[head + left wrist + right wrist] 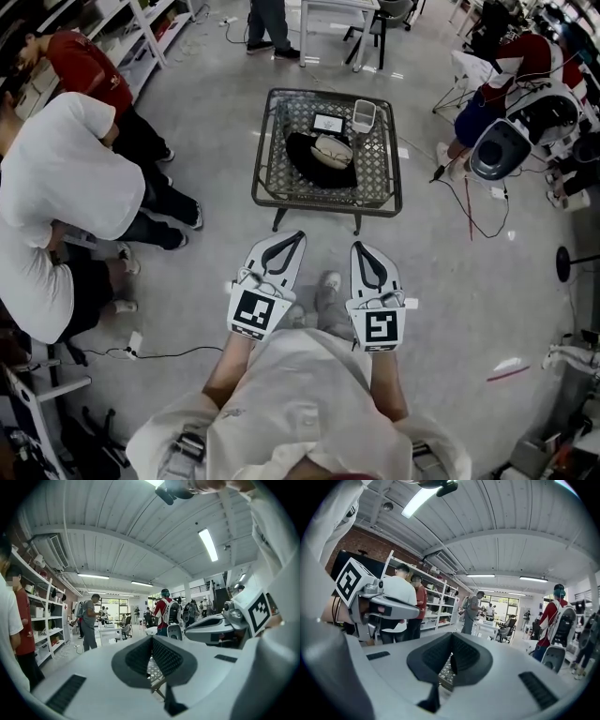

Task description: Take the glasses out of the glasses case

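A beige glasses case [331, 150] lies closed on a black cloth-like item [305, 167] on a small metal mesh table [265, 184] ahead of me. No glasses show outside it. My left gripper [297, 235] and right gripper [357, 247] hang side by side well short of the table, over the floor near my body. Both are shut and hold nothing. In the left gripper view the left gripper's [152, 637] dark pads meet at the tip, as do the right gripper's [452, 635] in the right gripper view. A strip of mesh table [446, 670] shows below them.
A clear plastic cup [364, 115] and a small framed card [328, 123] stand at the table's back. People in white shirts [56, 178] crouch at the left. A seated person with white round devices [502, 145] is at the right. Cables [469, 211] cross the floor.
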{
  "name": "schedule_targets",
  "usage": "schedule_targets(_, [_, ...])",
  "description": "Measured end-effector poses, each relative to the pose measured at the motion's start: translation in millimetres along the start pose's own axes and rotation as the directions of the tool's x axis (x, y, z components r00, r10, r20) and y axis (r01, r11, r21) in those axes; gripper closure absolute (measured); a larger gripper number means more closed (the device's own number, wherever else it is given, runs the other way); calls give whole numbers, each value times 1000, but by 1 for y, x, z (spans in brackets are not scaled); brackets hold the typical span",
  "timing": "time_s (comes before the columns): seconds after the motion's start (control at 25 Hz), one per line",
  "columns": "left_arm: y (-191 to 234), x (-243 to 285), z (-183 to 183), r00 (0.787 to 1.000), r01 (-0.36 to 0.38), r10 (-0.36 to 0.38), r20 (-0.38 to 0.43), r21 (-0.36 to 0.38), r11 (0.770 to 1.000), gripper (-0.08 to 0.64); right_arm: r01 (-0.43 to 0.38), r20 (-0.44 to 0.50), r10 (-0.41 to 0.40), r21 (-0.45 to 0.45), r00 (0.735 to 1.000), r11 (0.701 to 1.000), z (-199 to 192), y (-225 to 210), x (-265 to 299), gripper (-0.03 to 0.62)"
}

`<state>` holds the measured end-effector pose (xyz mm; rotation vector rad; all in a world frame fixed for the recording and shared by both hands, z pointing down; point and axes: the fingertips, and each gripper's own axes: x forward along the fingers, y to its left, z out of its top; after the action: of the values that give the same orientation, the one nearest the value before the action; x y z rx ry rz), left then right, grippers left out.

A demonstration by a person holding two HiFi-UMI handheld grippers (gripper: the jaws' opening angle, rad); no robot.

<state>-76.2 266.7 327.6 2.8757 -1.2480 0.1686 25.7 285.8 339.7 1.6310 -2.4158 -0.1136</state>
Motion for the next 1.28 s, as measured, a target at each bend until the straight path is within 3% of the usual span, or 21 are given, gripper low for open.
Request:
schedule_targets(0.48, [31,47,-7,999,-44,44,-32,5,999,546,-56,8,56,9,998,998,-4,-28,57,586])
schedule_targets(1.28, [70,190,9,985,-155,157,-77,26,988,546,-136,43,134,45,990,990,-12,-153,159,586])
